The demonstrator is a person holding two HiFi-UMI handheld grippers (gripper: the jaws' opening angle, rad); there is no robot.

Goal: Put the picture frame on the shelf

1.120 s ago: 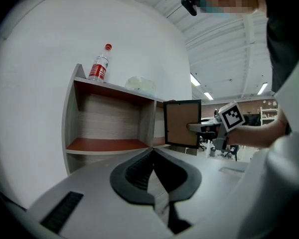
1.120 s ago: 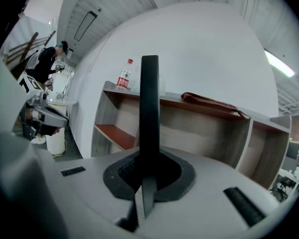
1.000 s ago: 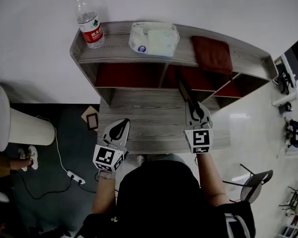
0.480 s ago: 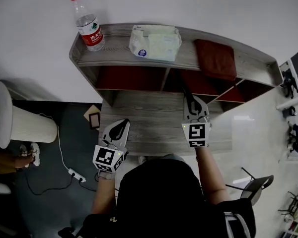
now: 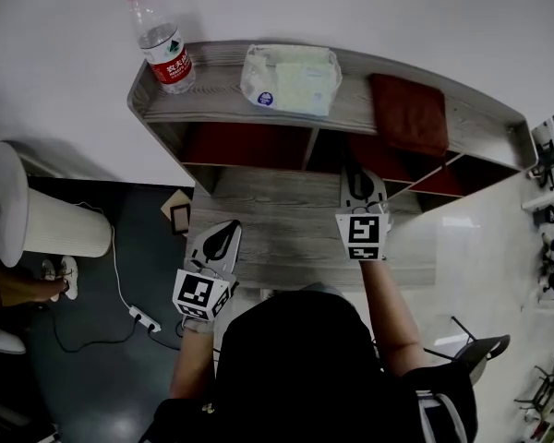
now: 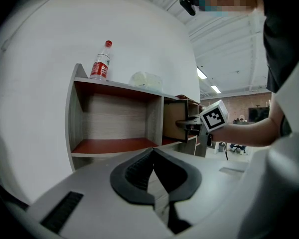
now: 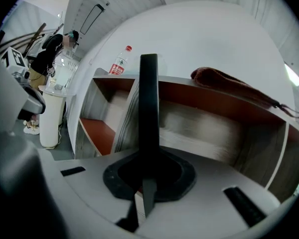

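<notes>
The white wall [image 5: 351, 7] looks bright, the floor [image 5: 92, 358] dark. Ceiling lights [image 6: 202, 73] glow. Edges bend and corners go black. The shelf [image 7: 199, 128] looks blurry inside.

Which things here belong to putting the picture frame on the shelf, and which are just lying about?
Job: thin black picture frame; grey wooden shelf with red lining; right hand-held gripper clamping the frame.
Lying about: clear plastic water bottle, red cap; white wipes packet; dark red folded cloth.
</notes>
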